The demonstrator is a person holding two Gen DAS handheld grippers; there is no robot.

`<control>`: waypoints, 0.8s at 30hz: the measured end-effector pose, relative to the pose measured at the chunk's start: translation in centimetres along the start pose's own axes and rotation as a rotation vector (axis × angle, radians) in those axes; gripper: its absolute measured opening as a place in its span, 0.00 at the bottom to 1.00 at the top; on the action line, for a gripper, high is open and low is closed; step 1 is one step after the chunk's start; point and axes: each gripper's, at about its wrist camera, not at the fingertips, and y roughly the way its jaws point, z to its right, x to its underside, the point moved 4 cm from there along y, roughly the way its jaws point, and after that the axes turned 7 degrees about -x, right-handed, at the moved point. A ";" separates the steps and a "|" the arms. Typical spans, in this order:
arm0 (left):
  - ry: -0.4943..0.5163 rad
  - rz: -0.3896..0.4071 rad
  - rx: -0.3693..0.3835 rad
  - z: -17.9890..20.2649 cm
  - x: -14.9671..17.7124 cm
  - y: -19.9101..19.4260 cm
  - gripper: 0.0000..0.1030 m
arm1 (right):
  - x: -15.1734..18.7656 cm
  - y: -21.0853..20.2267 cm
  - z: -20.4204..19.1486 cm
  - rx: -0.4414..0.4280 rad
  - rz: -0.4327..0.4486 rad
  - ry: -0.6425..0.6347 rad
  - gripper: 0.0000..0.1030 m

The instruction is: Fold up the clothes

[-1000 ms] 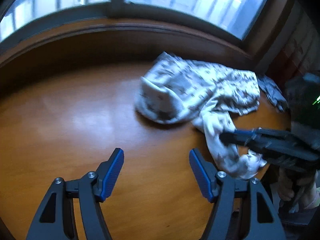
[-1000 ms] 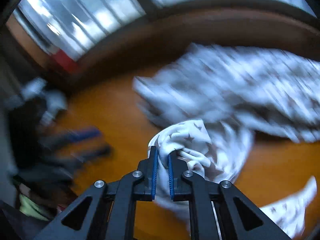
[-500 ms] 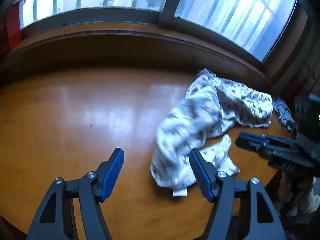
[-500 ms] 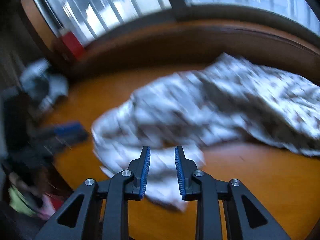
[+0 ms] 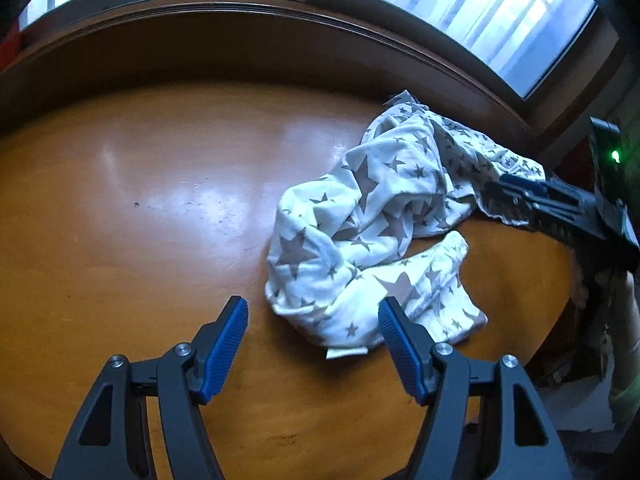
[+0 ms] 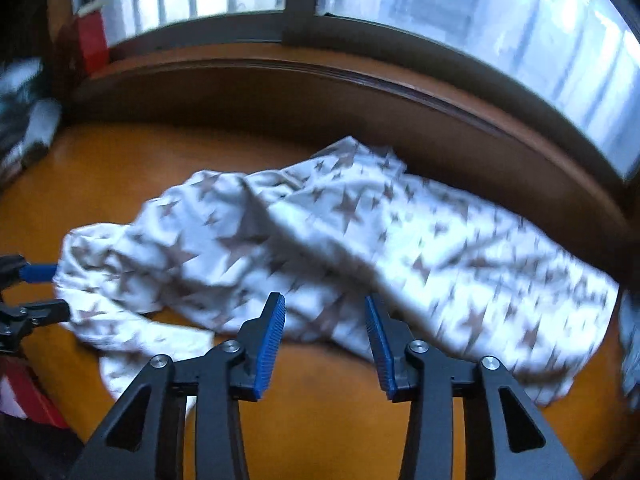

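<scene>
We see one round, glossy wooden table [image 5: 120, 208], its left half bare up to the curved rim. Our left gripper [image 5: 312, 322] hangs wide open, gripping nothing. One crumpled white star-print garment [image 5: 360, 236] lies right of centre. Our right gripper [image 6: 325, 314] is opening above the soft cloth, pads [image 6: 272, 332] free of it.

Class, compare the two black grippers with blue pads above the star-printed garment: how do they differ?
The left gripper stands wider than the right gripper, whose jaws are opening. The left frames the star-printed white garment's near edge; the right hangs over its middle. Both grip nothing.
</scene>
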 end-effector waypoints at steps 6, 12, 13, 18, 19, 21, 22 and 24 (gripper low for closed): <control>-0.022 -0.014 -0.043 1.1 -0.8 1.9 0.64 | -1.7 3.3 0.9 -0.048 -0.065 -0.079 0.40; 0.015 0.043 -0.184 1.2 -3.4 1.1 0.15 | -3.7 1.3 2.7 -0.073 0.053 -0.029 0.02; 0.023 0.084 -0.231 0.9 -4.4 0.0 0.14 | -4.5 -0.4 3.2 -0.076 0.108 -0.005 0.02; 0.049 0.332 -0.360 -0.6 -9.4 -8.4 0.14 | -6.2 -10.1 3.9 -0.136 0.377 0.038 0.00; 0.069 0.357 -0.370 -0.6 -9.6 -9.5 0.14 | -6.0 -11.6 3.6 -0.150 0.410 0.028 0.00; 0.110 0.383 -0.401 -0.6 -9.5 -11.0 0.15 | -4.8 -11.6 2.5 -0.163 0.378 -0.019 0.00; 0.122 0.373 -0.420 -0.8 -9.0 -10.9 0.15 | -4.1 -11.0 1.8 -0.168 0.344 -0.047 0.00; 0.135 0.341 -0.441 -1.2 -7.8 -10.2 0.15 | -2.7 -9.5 0.7 -0.169 0.271 -0.096 0.01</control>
